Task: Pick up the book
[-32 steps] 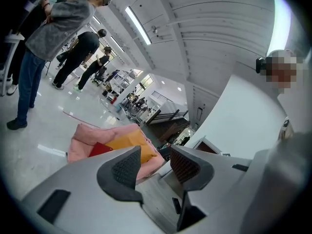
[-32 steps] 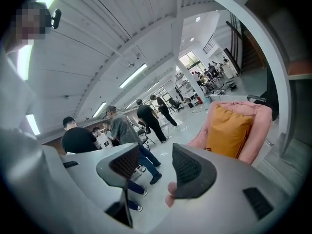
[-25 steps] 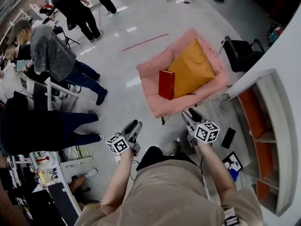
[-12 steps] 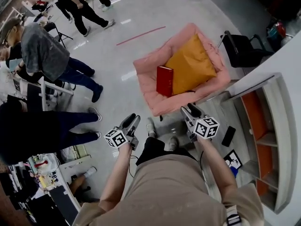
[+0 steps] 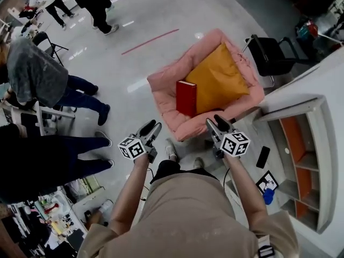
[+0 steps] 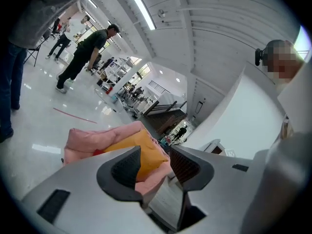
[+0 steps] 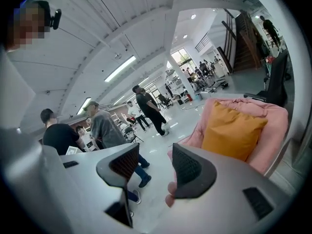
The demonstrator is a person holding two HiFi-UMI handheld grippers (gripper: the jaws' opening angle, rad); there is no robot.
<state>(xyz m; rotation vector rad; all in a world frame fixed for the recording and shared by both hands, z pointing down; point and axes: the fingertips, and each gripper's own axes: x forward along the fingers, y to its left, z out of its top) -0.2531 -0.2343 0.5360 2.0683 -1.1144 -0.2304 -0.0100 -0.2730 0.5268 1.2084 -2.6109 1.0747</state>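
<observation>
Risking a knock-over here. The red book [image 5: 186, 98] stands on edge on the seat of the pink armchair [image 5: 161, 85], propped against the yellow cushion [image 5: 217, 82] that fills the chair's back. A tong tip clipping the cover would likely tip it flat or push it down between the cushion and the chair's side. The seat looks soft, so pressing in could sink the book and leave the pinch off-centre. The cover looks smooth and hard and could slip out of a shallow grip.

Left tongs [image 5: 152, 127] and right tongs [image 5: 216, 121] both sit just short of the chair's front edge, clear of the book. Both are partly parted with nothing between the pads. That gap may be tight for the book's thickness.

The book is a plain red, slim hardcover, nearly upright. I can't tell which way the spine faces.
</observation>
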